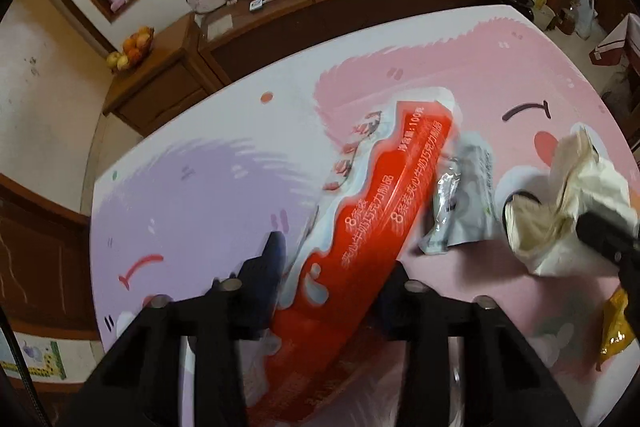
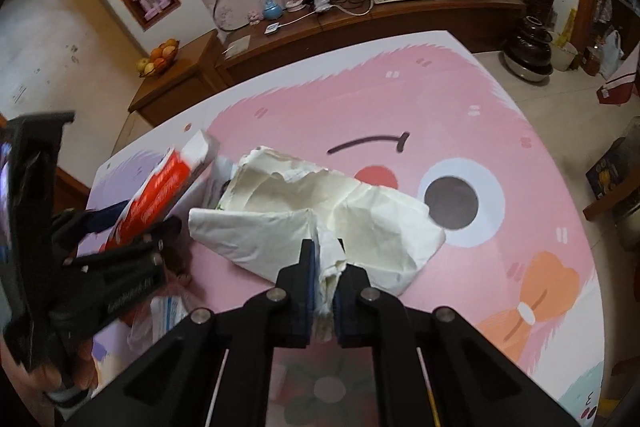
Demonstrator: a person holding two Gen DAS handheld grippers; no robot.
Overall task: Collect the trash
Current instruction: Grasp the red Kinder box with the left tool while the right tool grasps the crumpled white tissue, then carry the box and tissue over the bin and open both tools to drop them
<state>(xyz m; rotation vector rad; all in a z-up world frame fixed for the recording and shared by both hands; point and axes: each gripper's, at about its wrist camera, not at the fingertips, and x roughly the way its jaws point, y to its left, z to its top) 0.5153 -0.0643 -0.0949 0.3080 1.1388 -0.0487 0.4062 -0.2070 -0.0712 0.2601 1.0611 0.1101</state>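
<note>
A long red and white snack wrapper (image 1: 372,195) lies slanted on the cartoon table mat (image 1: 192,187). My left gripper (image 1: 332,275) is shut on its near part, with one pad on each long edge. In the right wrist view the same wrapper (image 2: 160,191) tilts up out of the left gripper (image 2: 132,223). A crumpled white paper bag (image 2: 320,203) sits on the pink part of the mat, and my right gripper (image 2: 326,283) is shut on a bunched fold of it. The paper bag (image 1: 560,211) and the right gripper (image 1: 608,239) also show in the left wrist view.
A silver foil wrapper (image 1: 460,203) lies between the red wrapper and the paper bag. A yellow wrapper (image 1: 614,327) is at the right edge and a clear plastic wrapper (image 2: 160,311) near the left gripper. A wooden cabinet (image 2: 400,15) with cables runs behind the table's far edge.
</note>
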